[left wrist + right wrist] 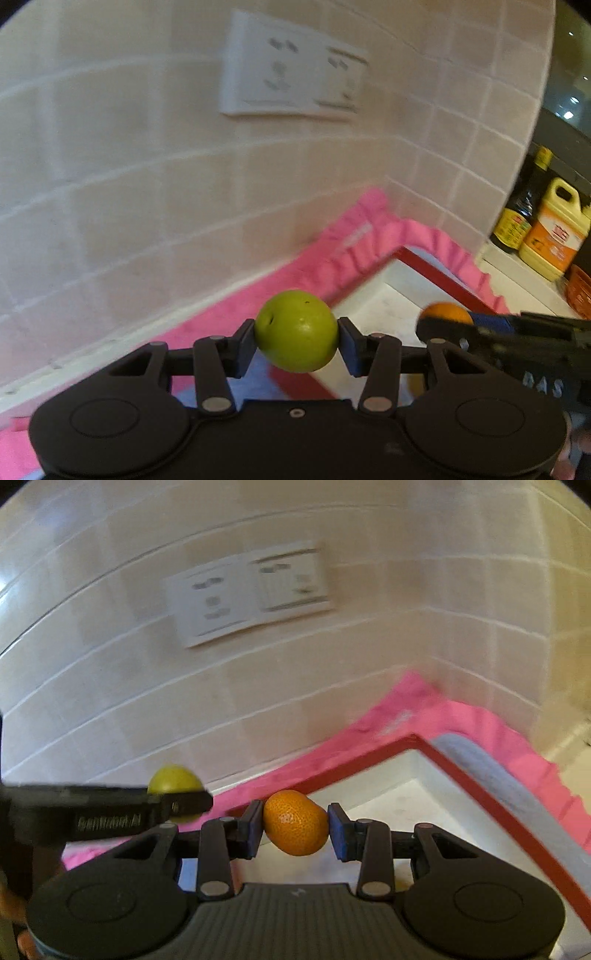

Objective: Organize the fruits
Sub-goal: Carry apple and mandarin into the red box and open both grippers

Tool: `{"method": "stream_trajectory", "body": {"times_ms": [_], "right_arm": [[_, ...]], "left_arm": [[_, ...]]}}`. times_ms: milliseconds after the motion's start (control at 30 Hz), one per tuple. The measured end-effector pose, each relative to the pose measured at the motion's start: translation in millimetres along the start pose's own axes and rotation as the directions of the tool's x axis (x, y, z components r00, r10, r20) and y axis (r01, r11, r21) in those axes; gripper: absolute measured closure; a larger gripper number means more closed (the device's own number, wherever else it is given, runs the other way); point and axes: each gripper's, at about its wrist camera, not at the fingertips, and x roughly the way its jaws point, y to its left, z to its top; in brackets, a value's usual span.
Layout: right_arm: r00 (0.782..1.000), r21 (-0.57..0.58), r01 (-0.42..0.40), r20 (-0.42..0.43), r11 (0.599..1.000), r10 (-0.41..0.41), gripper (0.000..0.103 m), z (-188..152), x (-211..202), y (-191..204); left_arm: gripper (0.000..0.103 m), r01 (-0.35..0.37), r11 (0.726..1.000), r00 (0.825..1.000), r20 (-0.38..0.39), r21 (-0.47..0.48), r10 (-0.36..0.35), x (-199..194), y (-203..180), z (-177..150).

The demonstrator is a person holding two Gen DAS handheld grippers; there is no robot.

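Left wrist view: the left gripper (296,332) is clamped on a green fruit (296,330), pads pressing at its nine and three o'clock sides, held in the air before the tiled wall (147,184); at four o'clock from it lies the white tray with a red rim (436,271) on a pink cloth (332,251); the right gripper (491,325) shows at three o'clock with an orange fruit (447,312); bottles (546,229) stand at the far right. I'd say the green fruit wants lowering gently over the tray before the pads part; it is round and will likely roll.

Right wrist view: the right gripper (295,823) is closed on the orange fruit (295,822), hanging just over the tray's near corner (480,794); the left gripper (177,805) sits at nine o'clock with the green fruit (173,777). Keeping the two grippers apart while setting down seems wise; release low, near a wall of the tray.
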Motion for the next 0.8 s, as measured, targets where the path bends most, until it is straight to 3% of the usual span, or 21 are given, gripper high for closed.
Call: {"method": "stream_trajectory", "body": {"times_ms": [267,533,600,633,733,800], "right_arm": [[0.994,0.100,0.089,-0.075,0.991,-0.082,0.064,-8.0,24.5,-53.2],[0.987,0.206,0.114,-0.139,0.972,-0.086,0.062,-16.2,39.9,-76.0],[0.986,0.204,0.114,-0.144,0.972,-0.085,0.060,-15.8,42.3,-74.9],[0.987,0.205,0.115,-0.137,0.972,-0.088,0.055,-15.9,41.1,-73.8],[0.990,0.226,0.124,-0.096,0.966,-0.105,0.037,-14.6,31.1,-72.6],[0.991,0.228,0.124,-0.078,0.966,-0.109,0.037,-11.6,25.0,-70.5]], "left_arm": [[0.047,0.073,0.997,0.994,-0.084,0.035,-0.070,44.7,-33.1,-10.2],[0.046,0.106,0.994,0.983,-0.156,0.028,-0.100,66.1,-42.8,-15.6],[0.035,0.102,0.994,0.980,-0.173,0.036,-0.094,67.2,-43.7,-15.5],[0.024,0.093,0.995,0.983,-0.164,0.042,-0.085,64.6,-43.9,-14.7],[0.023,0.077,0.996,0.987,-0.146,0.047,-0.070,57.9,-41.5,-9.1],[0.023,0.063,0.997,0.988,-0.143,0.044,-0.056,53.4,-37.9,-4.9]]}}
